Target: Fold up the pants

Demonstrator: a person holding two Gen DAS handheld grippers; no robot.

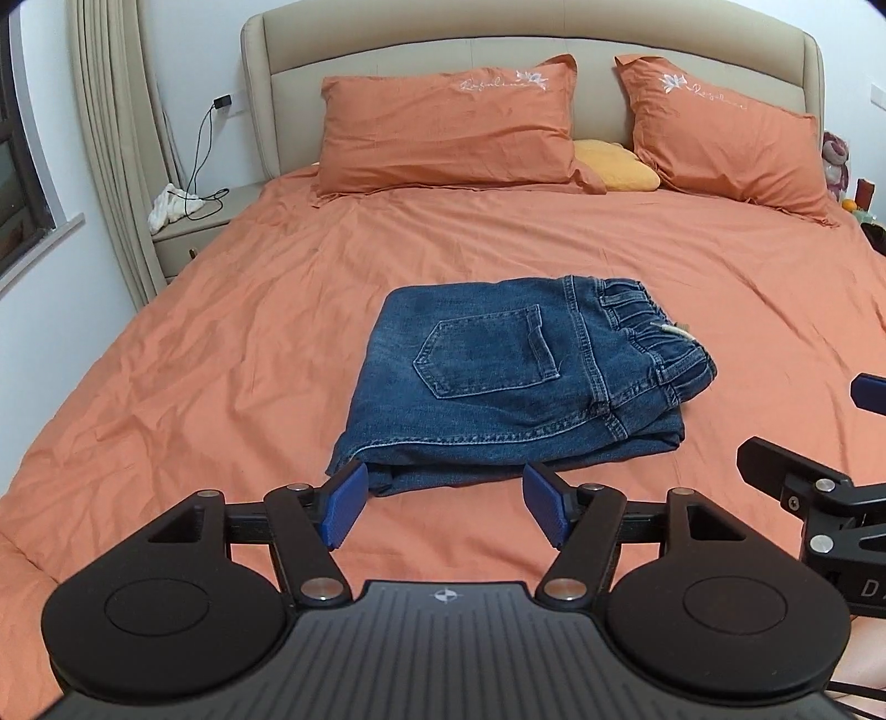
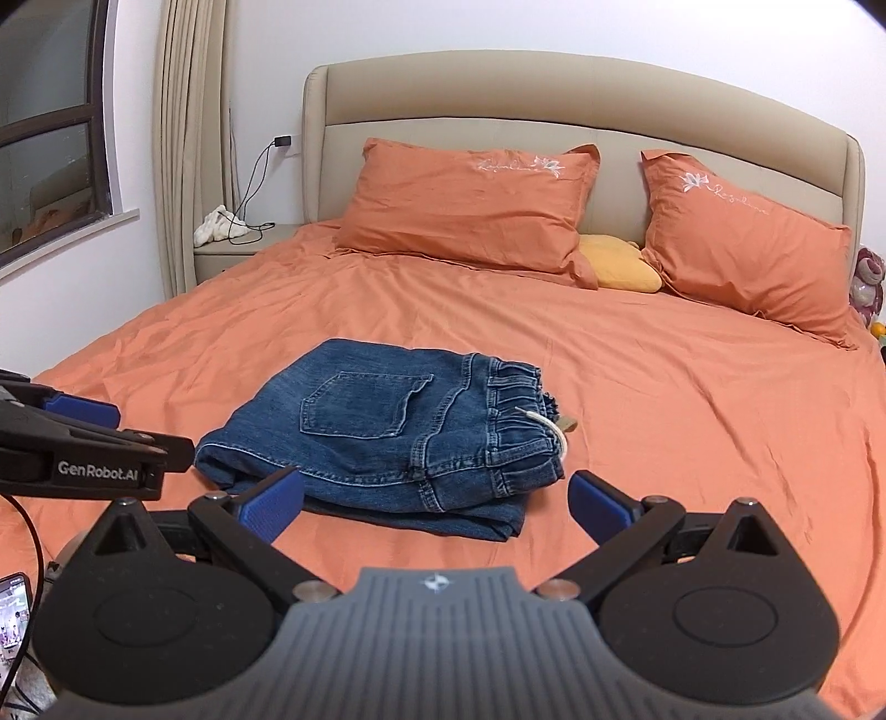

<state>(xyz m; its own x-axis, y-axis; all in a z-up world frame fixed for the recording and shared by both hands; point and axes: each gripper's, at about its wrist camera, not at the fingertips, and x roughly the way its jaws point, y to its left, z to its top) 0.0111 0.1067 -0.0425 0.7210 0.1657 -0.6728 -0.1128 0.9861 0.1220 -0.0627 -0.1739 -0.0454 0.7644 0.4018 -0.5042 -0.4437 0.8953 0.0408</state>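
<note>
Left tongs [image 1: 443, 501] and right tongs [image 2: 437, 507], both spread wide and empty, near the bed's [image 1: 221, 343] foot edge; jeans [image 1: 515, 382] lie fully folded, nothing apparently remaining.

White walls, beige headboard [image 1: 531, 33], curtain [image 2: 188, 138] beside a dark-framed window [image 2: 55, 122] – orange bedding [image 1: 221, 332]

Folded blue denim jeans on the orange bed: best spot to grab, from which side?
Take the folded blue denim jeans at the near stacked edge, coming in low from the front. All layers end there, slightly raised off the orange bedsheet, so the fingers can slide under. Avoid the bunched elastic waistband.
</note>
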